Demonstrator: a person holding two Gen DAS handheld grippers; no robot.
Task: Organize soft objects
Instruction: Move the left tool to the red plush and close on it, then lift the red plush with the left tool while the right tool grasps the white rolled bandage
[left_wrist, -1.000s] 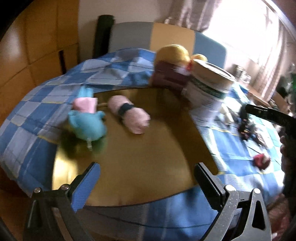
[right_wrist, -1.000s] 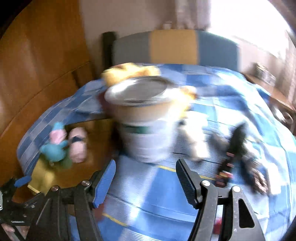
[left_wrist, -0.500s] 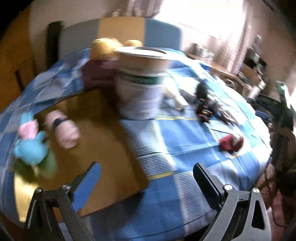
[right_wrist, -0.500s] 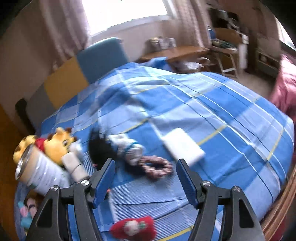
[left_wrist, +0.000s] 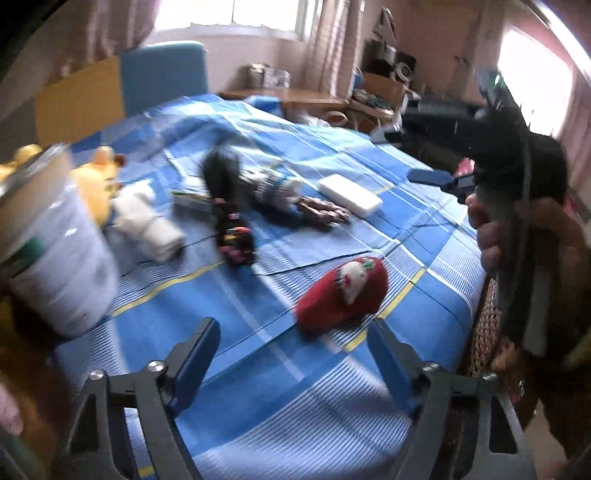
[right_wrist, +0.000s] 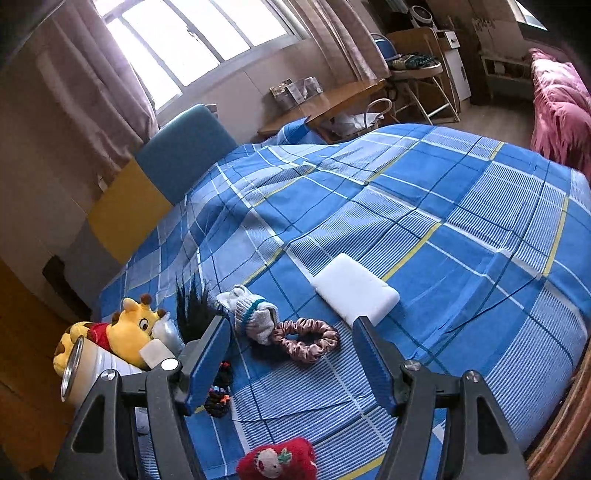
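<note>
A red knitted plush (left_wrist: 343, 291) lies on the blue checked bedspread (left_wrist: 280, 147) just beyond my open, empty left gripper (left_wrist: 291, 350); it also shows at the bottom of the right wrist view (right_wrist: 277, 461). My right gripper (right_wrist: 291, 350) is open and empty above a pink satin scrunchie (right_wrist: 306, 338) and a rolled grey sock (right_wrist: 255, 317). A yellow giraffe plush (right_wrist: 122, 328), a black hair piece (right_wrist: 192, 306) and a white rolled sock (left_wrist: 147, 221) lie at the left.
A large tin can (left_wrist: 48, 251) stands at the left, also seen in the right wrist view (right_wrist: 88, 365). A white flat pad (right_wrist: 354, 291) lies mid-bed. Dark hair ties (left_wrist: 234, 240) lie near the can. The bed's wooden edge (right_wrist: 565, 417) is at the right.
Both grippers have swung to the right, away from the yellow board with the blue and pink toys, toward the middle of the bed. Both stay open and empty.
</note>
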